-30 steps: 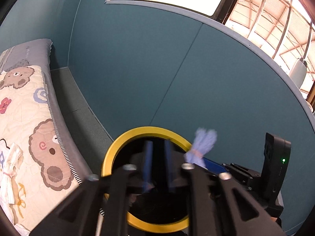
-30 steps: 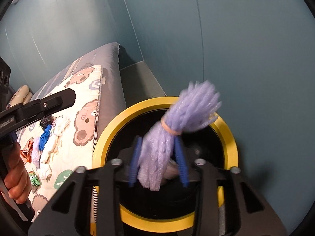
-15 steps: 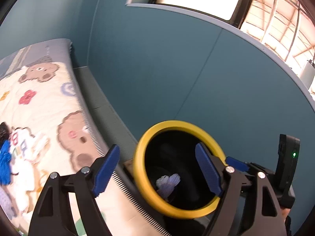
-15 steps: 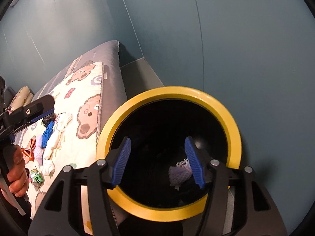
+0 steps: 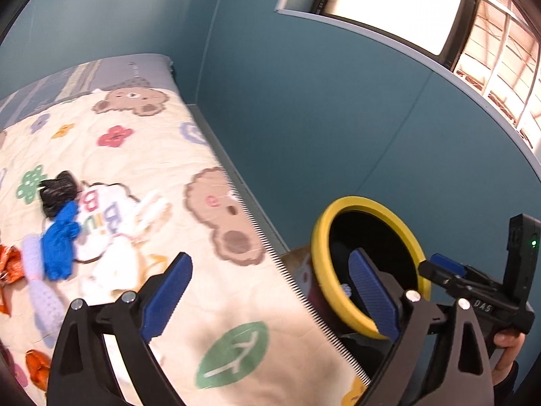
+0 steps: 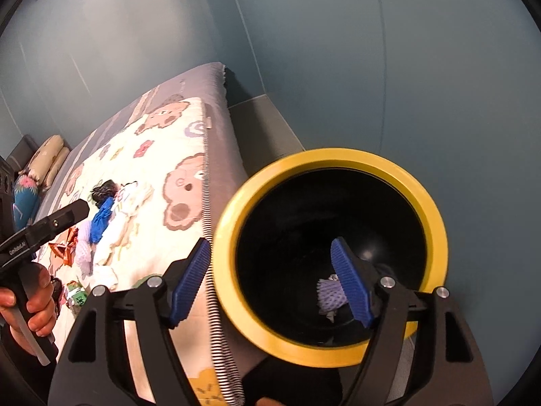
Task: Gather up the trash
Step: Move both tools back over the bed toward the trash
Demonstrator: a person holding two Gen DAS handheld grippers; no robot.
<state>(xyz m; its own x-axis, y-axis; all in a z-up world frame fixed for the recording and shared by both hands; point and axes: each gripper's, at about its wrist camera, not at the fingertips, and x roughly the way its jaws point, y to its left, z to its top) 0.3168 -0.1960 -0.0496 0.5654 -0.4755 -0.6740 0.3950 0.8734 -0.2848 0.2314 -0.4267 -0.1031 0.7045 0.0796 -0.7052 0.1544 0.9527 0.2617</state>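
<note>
A black bin with a yellow rim (image 6: 338, 155) stands beside the bed, and a lilac foam net (image 6: 329, 292) lies at its bottom. My right gripper (image 6: 270, 280) hangs over the bin's near rim; its jaws are opening with nothing between them. My left gripper (image 5: 270, 291) is over the quilt's edge, jaws opening wide and empty, with the bin (image 5: 321, 237) to its right. Trash lies on the quilt ahead to the left: a black bag (image 5: 55, 191), a blue wad (image 5: 59, 243), another lilac net (image 5: 40, 280), orange wrappers (image 5: 8, 264) and white scraps (image 5: 148, 209).
The bed with the bear-print quilt (image 5: 219, 304) runs along a teal wall (image 5: 338, 118), with a narrow grey floor strip (image 6: 260, 125) between them. Pillows (image 6: 47, 155) lie at the bed's far end. A hand (image 6: 37, 297) holds the left gripper's handle.
The right gripper let go of the lilac net, which dropped into the bin, and its jaws spread. The left gripper opened and swung left from over the bin to the quilt.
</note>
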